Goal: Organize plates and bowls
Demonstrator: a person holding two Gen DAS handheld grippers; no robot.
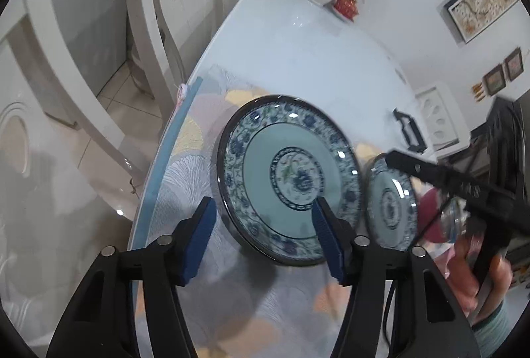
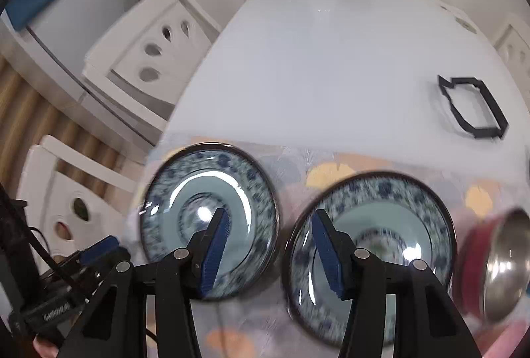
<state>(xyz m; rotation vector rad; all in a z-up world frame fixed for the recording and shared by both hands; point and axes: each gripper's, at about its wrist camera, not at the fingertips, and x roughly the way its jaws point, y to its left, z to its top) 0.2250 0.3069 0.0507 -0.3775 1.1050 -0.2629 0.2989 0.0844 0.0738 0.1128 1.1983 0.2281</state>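
Plates (image 2: 212,219) lie side by side on a patterned mat (image 2: 291,159), both grippers above them.
Left gripper (image 1: 261,238) and right gripper (image 2: 268,252) gape, holding nothing (a red bowl (image 2: 497,265) sits just right of the plates).

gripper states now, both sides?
Left gripper: open, empty, fingers over the left plate.
Right gripper: open, empty, above the gap between both plates.
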